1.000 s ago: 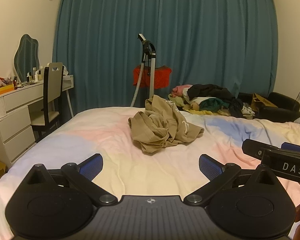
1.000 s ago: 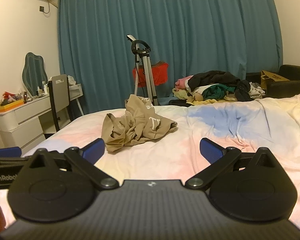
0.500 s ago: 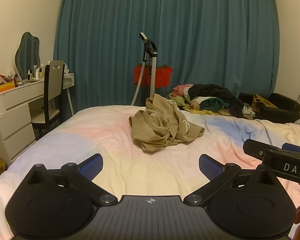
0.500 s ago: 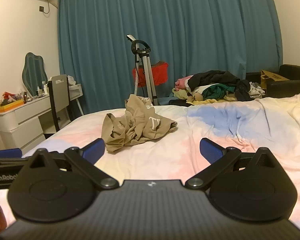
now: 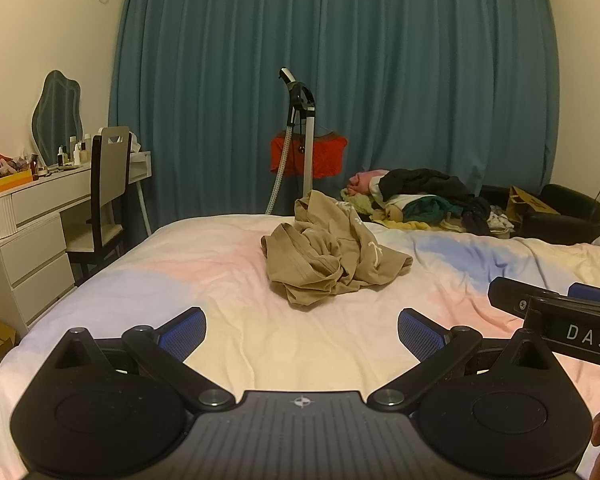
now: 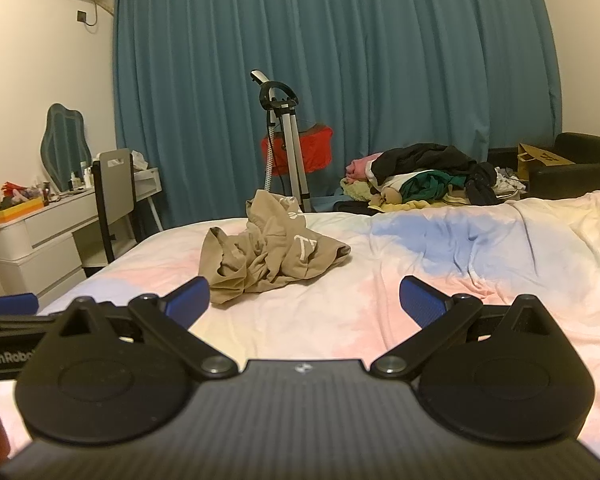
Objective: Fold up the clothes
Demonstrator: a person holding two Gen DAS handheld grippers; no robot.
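Observation:
A crumpled tan garment (image 5: 332,256) (image 6: 268,256) with a white drawstring lies in a heap on the pastel bedsheet (image 5: 204,276) (image 6: 440,264), near the bed's far edge. My left gripper (image 5: 302,330) hovers low over the near part of the bed, open, with nothing between its blue pads; the garment is well ahead of it. My right gripper (image 6: 304,300) is open too and empty, with the garment ahead and to its left. Each gripper's body shows at the edge of the other's view.
A pile of mixed clothes (image 5: 424,200) (image 6: 428,176) sits beyond the bed's far side. A garment steamer stand (image 5: 300,140) with a red item stands before teal curtains. A white dresser (image 5: 32,236) and chair (image 5: 108,188) are at left, a black armchair (image 5: 568,216) at right.
Almost nothing differs; the left wrist view has tilted slightly upward. The garment lies as it did and both grippers stay open.

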